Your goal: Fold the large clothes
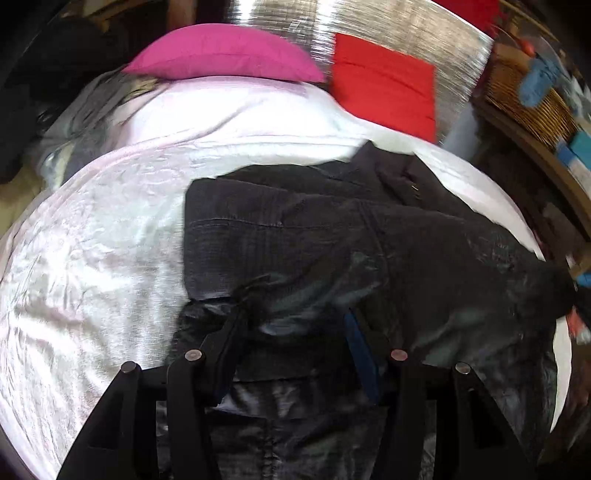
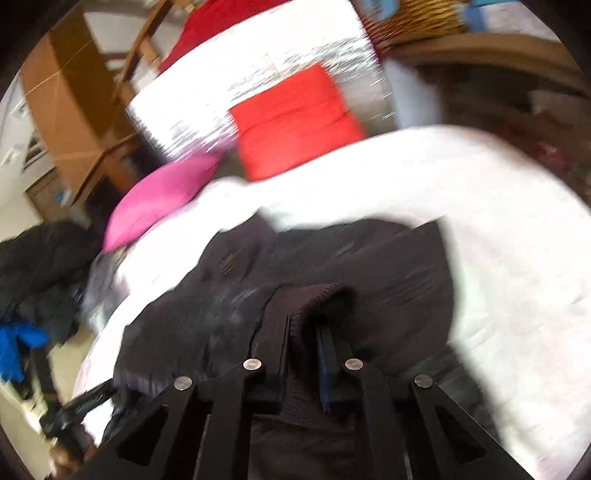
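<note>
My dark jacket (image 1: 332, 236) lay spread on the white bedspread (image 1: 96, 258) of the bed, towards the right half of it as my left camera saw it, with its corduroy-like outer side uppermost further away and its shiny lining (image 1: 317, 295) turned up nearer to me. A small metal fitting showed near its far edge, by the collar.

My left tongs (image 1: 295, 321) stood partly apart over the near part of the jacket, pointing down at the lining. Shiny cloth bunched around the left finger (image 1: 236, 325), but I could not tell whether the pads were pressing on it or the fabric merely lay between them.

My right tongs (image 2: 303, 332) were clamped together on a ribbed cuff or hem (image 2: 306, 295) of the jacket, the knit edge folded over the two fingers and drawn up off the bed. That view was blurred, so finer detail of the fabric was lost.

Beyond the jacket, at the head of the bed, a pink pillow (image 1: 225, 55) lay on the bedspread and a red cushion (image 1: 384, 85) stood just beside it against a silvery reflective panel (image 1: 406, 29). A wicker basket (image 1: 532, 107) sat on a wooden shelf (image 1: 554, 162) to the right of the bed. In the right view a heap of dark clothing (image 2: 40, 266) lay off the far-left side of the bed, with something bright blue (image 2: 14, 350) below it.
</note>
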A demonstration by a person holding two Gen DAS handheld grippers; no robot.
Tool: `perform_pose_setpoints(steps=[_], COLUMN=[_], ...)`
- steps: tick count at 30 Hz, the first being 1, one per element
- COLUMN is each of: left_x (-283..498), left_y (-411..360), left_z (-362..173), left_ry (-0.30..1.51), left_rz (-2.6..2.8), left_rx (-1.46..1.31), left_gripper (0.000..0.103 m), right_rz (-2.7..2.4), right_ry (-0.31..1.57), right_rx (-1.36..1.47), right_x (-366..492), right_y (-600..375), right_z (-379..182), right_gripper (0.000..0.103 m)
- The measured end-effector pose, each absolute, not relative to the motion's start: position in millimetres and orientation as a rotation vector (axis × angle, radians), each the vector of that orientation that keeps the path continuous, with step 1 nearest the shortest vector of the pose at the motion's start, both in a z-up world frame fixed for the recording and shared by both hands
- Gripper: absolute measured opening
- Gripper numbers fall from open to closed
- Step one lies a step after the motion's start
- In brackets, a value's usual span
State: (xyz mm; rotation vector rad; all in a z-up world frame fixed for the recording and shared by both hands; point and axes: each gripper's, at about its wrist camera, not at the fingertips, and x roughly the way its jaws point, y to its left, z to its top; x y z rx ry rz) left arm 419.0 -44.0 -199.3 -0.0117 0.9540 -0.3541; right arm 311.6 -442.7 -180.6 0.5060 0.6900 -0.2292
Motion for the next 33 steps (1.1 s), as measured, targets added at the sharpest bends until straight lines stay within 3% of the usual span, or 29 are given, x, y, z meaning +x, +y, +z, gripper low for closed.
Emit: perform_pose_setpoints(steps=[7,12,13,14,15,16,18,19,20,21,25,29,33], left_x=[419.0,426.0,426.8,428.5,428.7,429.3,430.5,432.1,430.7,431.1,429.1,426.5,425.9], left_y=[-54.3,-32.5,-28.6,-23.6,-19.9,-16.0,-11.3,-10.5,-9.0,-9.9,-13.6,-14.5,-24.5], left_z=[-205.0,-201.9,-199.9,-199.5,-197.2,-195.2,-193.7,-196.1,-197.2,-201.7,-205.0,-202.2,-210.6], left_ry=[0.978,0.980,0.971,0.961,0.948,0.935,0.926,0.933,0.943,0.965,0.973,0.966,0.975], left_rz=[-0.375,-0.351,-0.344,-0.340,-0.335,-0.329,-0.313,-0.298,-0.287,-0.275,-0.269,-0.274,-0.267], left_rx=[0.038,-0.056,-0.067,-0.074,-0.081,-0.087,-0.085,-0.072,-0.061,-0.042,0.015,0.034,0.095], left_gripper=[0.060,0.061,0.061,0.061,0.061,0.061,0.062,0.062,0.062,0.062,0.062,0.062,0.062], right_rz=[-0.257,-0.140,-0.134,-0.126,-0.115,-0.112,-0.119,-0.127,-0.134,-0.149,-0.201,-0.260,-0.263], right_ry=[0.806,0.827,0.829,0.833,0.818,0.802,0.795,0.813,0.848,0.890,0.870,0.745,0.908], right_rx=[0.620,0.807,0.824,0.846,0.858,0.860,0.801,0.763,0.705,0.644,0.505,0.469,0.508], right_x=[324.8,324.7,324.3,324.4,323.2,321.6,324.6,325.7,328.5,332.6,336.2,327.3,347.9], right_y=[-482.3,-502.2,-504.2,-507.5,-508.1,-507.7,-501.7,-496.7,-489.6,-481.9,-462.6,-463.1,-469.1], right_z=[-212.0,-223.1,-225.0,-228.2,-229.6,-228.8,-226.5,-226.3,-227.9,-230.4,-220.1,-199.1,-238.4], right_gripper=[0.014,0.023,0.036,0.067,0.079,0.081,0.078,0.071,0.049,0.035,0.020,0.018,0.018])
